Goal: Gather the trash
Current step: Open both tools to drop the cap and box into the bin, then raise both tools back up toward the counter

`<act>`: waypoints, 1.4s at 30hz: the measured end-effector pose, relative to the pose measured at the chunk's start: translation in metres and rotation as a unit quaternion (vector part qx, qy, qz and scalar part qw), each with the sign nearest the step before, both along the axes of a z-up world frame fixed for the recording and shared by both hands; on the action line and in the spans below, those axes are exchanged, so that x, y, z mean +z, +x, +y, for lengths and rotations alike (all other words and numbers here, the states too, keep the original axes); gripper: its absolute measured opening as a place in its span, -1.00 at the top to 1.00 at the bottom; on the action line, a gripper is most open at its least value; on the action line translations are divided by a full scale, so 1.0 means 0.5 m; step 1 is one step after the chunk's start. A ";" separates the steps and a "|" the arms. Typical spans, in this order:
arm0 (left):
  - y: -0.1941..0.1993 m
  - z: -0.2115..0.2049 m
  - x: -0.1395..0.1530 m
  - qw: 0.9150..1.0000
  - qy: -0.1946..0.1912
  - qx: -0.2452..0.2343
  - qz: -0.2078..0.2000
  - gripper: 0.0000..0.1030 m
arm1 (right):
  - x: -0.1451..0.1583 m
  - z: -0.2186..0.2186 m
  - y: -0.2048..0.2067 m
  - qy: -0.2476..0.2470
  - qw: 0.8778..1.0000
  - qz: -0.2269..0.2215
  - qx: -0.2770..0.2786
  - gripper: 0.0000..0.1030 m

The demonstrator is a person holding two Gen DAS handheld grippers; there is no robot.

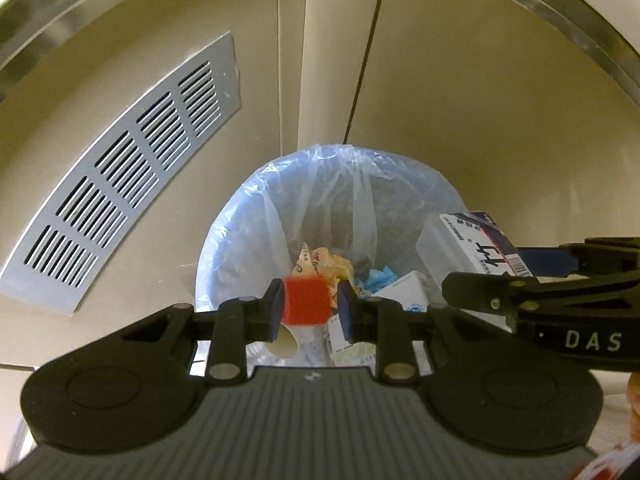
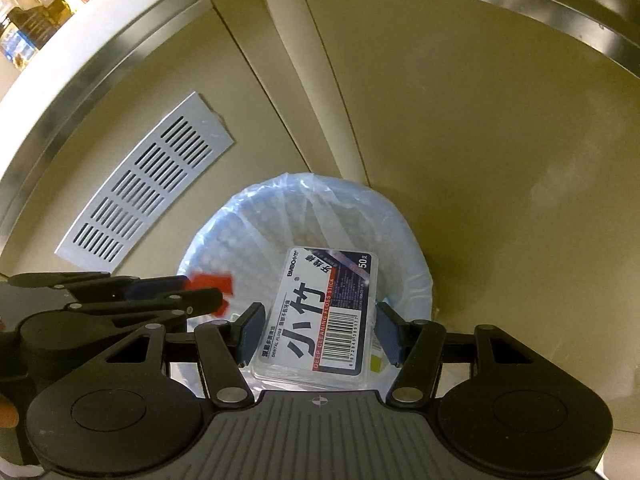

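Two hands full right now, both parked over the same bin so whatever I let go of drops straight in. The trash bin (image 2: 404, 240) sits on the floor tucked against the beige cabinet (image 2: 480, 140) next to the metal vent grille (image 1: 120, 184), lined with a blue plastic bag (image 1: 256, 208) folded over the rim, and there's already a pile of wrappers and little cartons at the bottom. My right gripper (image 2: 318, 334) has the floss stick box (image 2: 320, 312), a flat clear case with a dark printed label, sitting between its fingers; the left pad looks like it's touching, but on the right I honestly can't tell if it's pressed on or just off. It hangs label-up over the bin opening, so I'd guess it's at the release point. My left gripper (image 1: 310, 310) has its fingers narrowed onto a small red block (image 1: 306, 302), squeezed from both sides, also above the bag and just beside the other hand.
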State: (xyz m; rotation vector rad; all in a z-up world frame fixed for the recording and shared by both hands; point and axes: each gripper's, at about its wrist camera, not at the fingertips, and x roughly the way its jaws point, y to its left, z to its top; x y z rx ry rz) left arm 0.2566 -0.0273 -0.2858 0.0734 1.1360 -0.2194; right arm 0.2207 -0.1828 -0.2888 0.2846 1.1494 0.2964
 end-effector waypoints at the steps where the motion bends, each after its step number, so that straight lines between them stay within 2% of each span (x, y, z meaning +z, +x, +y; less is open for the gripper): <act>1: 0.003 -0.001 -0.002 1.000 0.001 0.000 0.001 0.36 | -0.002 -0.001 0.001 0.000 1.000 0.001 -0.001 -0.15; 6: 0.009 0.001 -0.002 1.000 -0.003 0.000 0.000 0.26 | -0.007 0.003 0.004 -0.001 1.000 0.002 -0.002 -0.15; 18: -0.004 0.035 0.022 1.000 -0.003 0.011 -0.005 0.26 | -0.006 0.037 0.019 0.015 1.000 0.002 -0.001 -0.15; 21: -0.007 0.047 0.025 1.000 -0.003 0.015 -0.005 0.26 | -0.009 0.040 0.027 0.024 0.999 0.008 -0.021 -0.27; 22: -0.009 0.051 0.026 1.000 -0.002 0.016 -0.005 0.26 | -0.008 0.039 0.028 0.027 0.999 0.006 -0.027 -0.39; 24: -0.014 0.057 0.030 1.000 -0.001 0.016 -0.007 0.26 | -0.005 0.038 0.030 0.036 0.999 0.002 -0.030 -0.41; 36: -0.045 0.053 0.048 1.000 -0.008 0.016 -0.015 0.26 | 0.001 0.031 -0.015 0.010 0.999 0.008 -0.029 -0.42; 42: -0.069 0.046 0.070 0.999 -0.009 0.017 -0.025 0.26 | 0.025 0.016 -0.043 0.009 0.999 0.000 -0.032 -0.42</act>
